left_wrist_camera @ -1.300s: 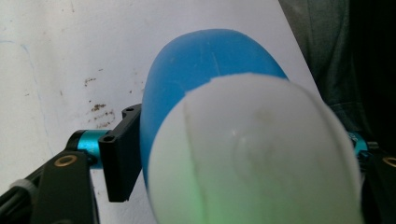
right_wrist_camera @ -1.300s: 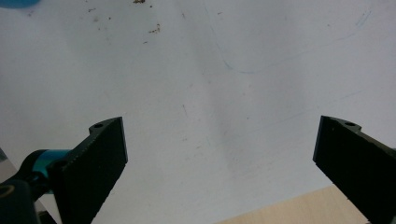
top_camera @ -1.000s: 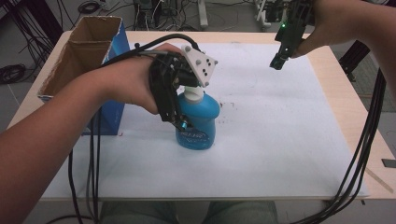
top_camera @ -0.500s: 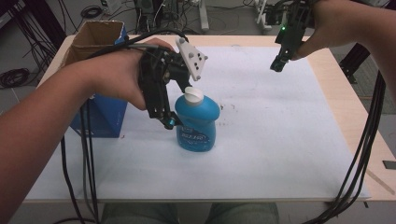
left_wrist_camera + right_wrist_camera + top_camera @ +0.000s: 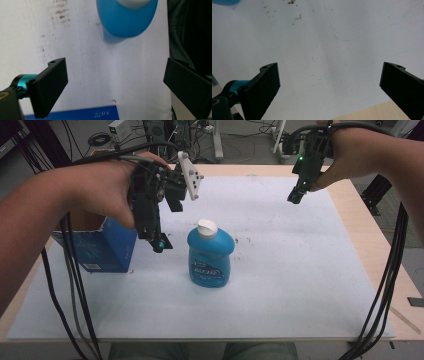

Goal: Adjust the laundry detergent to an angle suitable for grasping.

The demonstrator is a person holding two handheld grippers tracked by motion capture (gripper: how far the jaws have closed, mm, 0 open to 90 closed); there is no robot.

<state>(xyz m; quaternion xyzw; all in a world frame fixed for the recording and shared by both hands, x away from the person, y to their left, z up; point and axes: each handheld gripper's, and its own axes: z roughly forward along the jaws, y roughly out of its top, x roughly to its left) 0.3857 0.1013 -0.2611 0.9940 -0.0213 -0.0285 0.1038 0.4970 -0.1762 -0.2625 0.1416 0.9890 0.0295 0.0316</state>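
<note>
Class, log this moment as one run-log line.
left gripper: jaws just opened, nothing between, off the bottle | bottle: upright on sheet, beside box | right gripper: open, empty

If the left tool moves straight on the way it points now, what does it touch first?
Probably the white sheet on the table. The left tool stands open with nothing between its jaws; the blue bottle lies beyond, off that line, though depth is unclear.

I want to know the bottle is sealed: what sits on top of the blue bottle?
A white cap sits on top of the blue bottle, tilted and apparently closed. The opening beneath it is covered, so the seal cannot be seen.
</note>
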